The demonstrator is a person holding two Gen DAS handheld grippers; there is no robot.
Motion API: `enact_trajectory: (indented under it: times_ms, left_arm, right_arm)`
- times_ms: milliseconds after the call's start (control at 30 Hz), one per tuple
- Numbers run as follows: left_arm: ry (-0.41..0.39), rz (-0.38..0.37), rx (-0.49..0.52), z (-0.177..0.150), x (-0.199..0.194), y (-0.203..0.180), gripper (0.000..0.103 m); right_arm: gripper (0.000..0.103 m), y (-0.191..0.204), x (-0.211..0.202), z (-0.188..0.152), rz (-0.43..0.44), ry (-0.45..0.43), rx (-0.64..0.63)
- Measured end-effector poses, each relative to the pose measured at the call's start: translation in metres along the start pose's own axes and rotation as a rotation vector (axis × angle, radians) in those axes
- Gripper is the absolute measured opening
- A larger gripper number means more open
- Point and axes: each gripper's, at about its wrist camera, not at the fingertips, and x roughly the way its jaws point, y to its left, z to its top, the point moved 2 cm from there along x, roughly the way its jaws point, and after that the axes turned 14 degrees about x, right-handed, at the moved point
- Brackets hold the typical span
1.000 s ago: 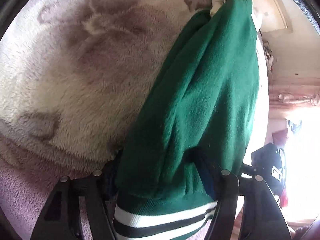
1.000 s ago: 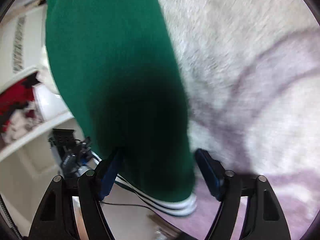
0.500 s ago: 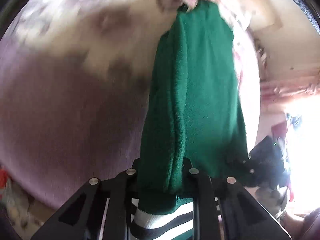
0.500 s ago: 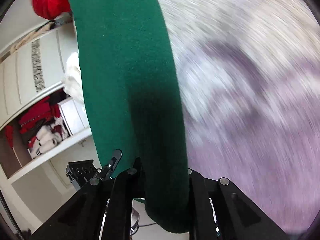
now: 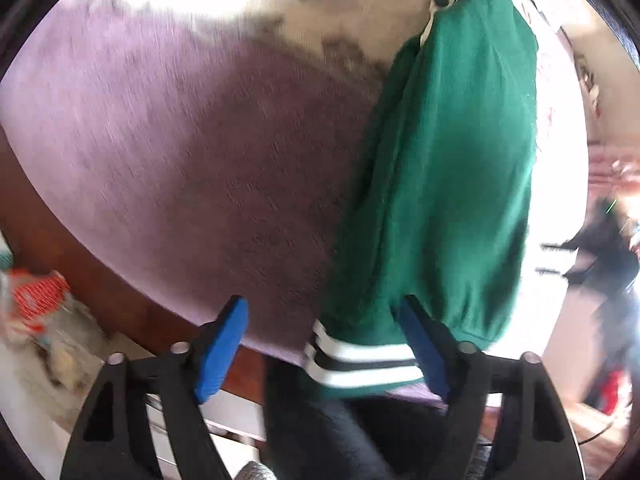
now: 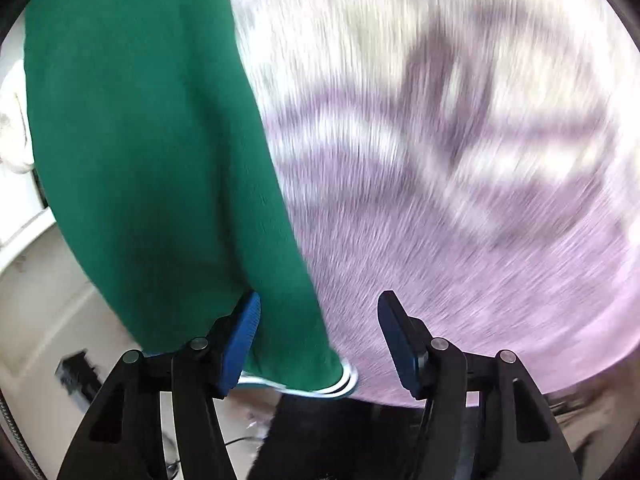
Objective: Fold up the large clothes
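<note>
Left wrist: green garment (image 5: 448, 184) right of open left gripper (image 5: 324, 344).

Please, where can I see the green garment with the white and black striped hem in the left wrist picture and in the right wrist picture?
Left wrist view: the green garment runs from top right down to bottom centre, striped hem lowest.
Right wrist view: the green garment fills the left side, top to bottom; the hem peeks out at bottom centre.
Shared landmark: the purple and white fluffy blanket under the garment.
</note>
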Motion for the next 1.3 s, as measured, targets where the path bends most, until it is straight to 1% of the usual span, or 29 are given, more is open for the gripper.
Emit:
enact_trajectory:
  times_ms: [33, 133, 167, 200, 233, 267, 367, 433, 467, 500, 533, 567, 600, 633, 667, 733, 800, 900, 933, 967, 1033, 1067, 1100, 1133, 1167, 1200, 1233, 1267, 1300]
  left_arm:
    - [-0.018, 0.013, 0.009, 0.008, -0.002, 0.0, 0.079]
    - [-0.091, 0.031, 0.018, 0.041, -0.001, 0.0, 0.078]
    - [-0.108, 0.03, 0.012, 0.045, -0.001, 0.003, 0.079]
    - [-0.123, 0.02, 0.007, 0.055, 0.003, 0.001, 0.079]
    - [-0.144, 0.009, 0.004, 0.063, 0.006, -0.002, 0.079]
    - [-0.158, 0.013, 0.004, 0.063, 0.009, 0.005, 0.078]
    - [-0.178, -0.003, 0.023, 0.084, 0.024, -0.011, 0.078]
    - [-0.191, -0.036, 0.048, 0.09, 0.033, -0.018, 0.077]
    - [-0.2, -0.05, 0.054, 0.092, 0.036, -0.023, 0.066]
    - [-0.205, -0.073, 0.057, 0.097, 0.039, -0.025, 0.034]
    - [-0.201, -0.105, 0.058, 0.098, 0.043, -0.031, 0.014]
    - [-0.197, -0.138, 0.051, 0.095, 0.047, -0.031, 0.005]
    - [-0.215, -0.147, 0.047, 0.092, 0.045, -0.032, 0.005]
    - [-0.237, -0.154, 0.048, 0.089, 0.041, -0.032, 0.004]
    - [-0.258, -0.165, 0.041, 0.085, 0.035, -0.031, 0.004]
    - [-0.275, -0.191, 0.013, 0.077, 0.023, -0.027, 0.004]
    - [-0.286, -0.203, -0.018, 0.07, 0.013, -0.017, 0.004]
    - [-0.242, -0.215, -0.076, 0.072, 0.028, -0.004, 0.004]
    - [-0.213, -0.236, -0.093, 0.071, 0.037, 0.0, 0.005]
    - [-0.172, -0.26, -0.115, 0.072, 0.046, 0.007, 0.01]
    - [-0.119, -0.312, -0.172, 0.071, 0.053, 0.023, 0.011]
    - [-0.112, -0.347, -0.189, 0.069, 0.049, 0.028, 0.012]
    - [-0.111, -0.356, -0.198, 0.068, 0.042, 0.035, 0.014]
    - [-0.115, -0.344, -0.189, 0.067, 0.035, 0.039, 0.019]
    - [-0.12, -0.324, -0.167, 0.065, 0.027, 0.042, 0.03]
    - [-0.123, -0.303, -0.153, 0.062, 0.02, 0.045, 0.052]
    - [-0.127, -0.258, -0.127, 0.058, 0.012, 0.048, 0.062]
    - [-0.131, -0.228, -0.103, 0.055, 0.007, 0.049, 0.069]
    - [-0.135, -0.199, -0.078, 0.052, 0.001, 0.05, 0.069]
  right_arm:
    - [0.063, 0.011, -0.014, 0.007, -0.008, -0.024, -0.016]
    - [0.064, 0.074, -0.066, 0.033, 0.058, -0.112, -0.105]
    - [0.067, 0.105, -0.082, 0.041, 0.088, -0.144, -0.142]
    - [0.076, 0.137, -0.095, 0.048, 0.109, -0.176, -0.182]
    - [0.081, 0.163, -0.105, 0.053, 0.121, -0.208, -0.215]
    - [0.081, 0.198, -0.116, 0.059, 0.136, -0.255, -0.252]
    - [0.081, 0.295, -0.132, 0.089, 0.127, -0.353, -0.307]
    - [0.081, 0.362, -0.134, 0.119, 0.059, -0.404, -0.315]
    - [0.081, 0.397, -0.129, 0.135, 0.003, -0.429, -0.304]
    - [0.081, 0.401, -0.12, 0.147, -0.069, -0.438, -0.295]
    - [0.08, 0.419, -0.107, 0.151, -0.137, -0.434, -0.288]
    - [0.074, 0.433, -0.099, 0.161, -0.197, -0.435, -0.269]
    - [0.039, 0.434, -0.095, 0.165, -0.228, -0.449, -0.241]
    - [0.02, 0.433, -0.089, 0.165, -0.258, -0.452, -0.221]
    - [0.018, 0.434, -0.087, 0.163, -0.275, -0.452, -0.205]
    - [0.015, 0.44, -0.096, 0.15, -0.29, -0.504, -0.222]
    - [0.014, 0.451, -0.108, 0.133, -0.249, -0.514, -0.234]
    - [0.013, 0.482, -0.104, 0.113, -0.21, -0.489, -0.293]
    - [0.014, 0.49, -0.094, 0.108, -0.23, -0.478, -0.309]
    - [0.018, 0.487, -0.083, 0.109, -0.269, -0.46, -0.323]
    - [0.047, 0.49, -0.05, 0.12, -0.354, -0.368, -0.365]
    - [0.05, 0.489, -0.041, 0.124, -0.359, -0.311, -0.377]
    - [0.05, 0.487, -0.042, 0.124, -0.327, -0.294, -0.369]
    - [0.05, 0.48, -0.053, 0.12, -0.274, -0.295, -0.363]
    - [0.05, 0.475, -0.064, 0.114, -0.213, -0.288, -0.367]
    - [0.051, 0.464, -0.081, 0.102, -0.131, -0.267, -0.381]
    - [0.055, 0.451, -0.093, 0.093, -0.085, -0.257, -0.389]
    - [0.057, 0.434, -0.106, 0.08, -0.053, -0.259, -0.396]
    - [0.057, 0.414, -0.118, 0.067, -0.042, -0.273, -0.408]
